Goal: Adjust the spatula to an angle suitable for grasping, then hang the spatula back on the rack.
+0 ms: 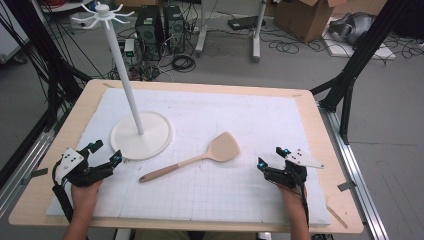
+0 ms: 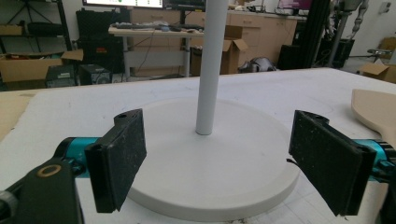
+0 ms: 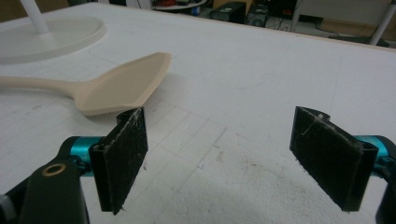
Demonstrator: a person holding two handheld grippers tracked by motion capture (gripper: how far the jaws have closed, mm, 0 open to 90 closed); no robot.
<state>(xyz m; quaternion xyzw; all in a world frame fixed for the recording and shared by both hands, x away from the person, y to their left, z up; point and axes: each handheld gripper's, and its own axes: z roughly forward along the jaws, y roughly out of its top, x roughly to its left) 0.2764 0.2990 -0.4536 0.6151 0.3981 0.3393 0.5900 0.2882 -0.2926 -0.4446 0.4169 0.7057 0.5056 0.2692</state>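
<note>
Left tool (image 1: 105,152) w/ jaws apart, empty, just short of the stand (image 1: 141,135) base; right tool (image 1: 270,157) also spread, holding nothing, near the spatula (image 1: 192,160) blade. Spatula lies flat mid-surface (image 1: 310,100), btwn both hands. Looks like the start: reach not begun. Next prob needs right tool over the handle, then close

Left gripper (image 1: 103,153), right gripper (image 1: 270,158): black bodies wearing teal finger mounts, grey three-cornered plates, trailing black cables; jaws showing rough black pads.
</note>
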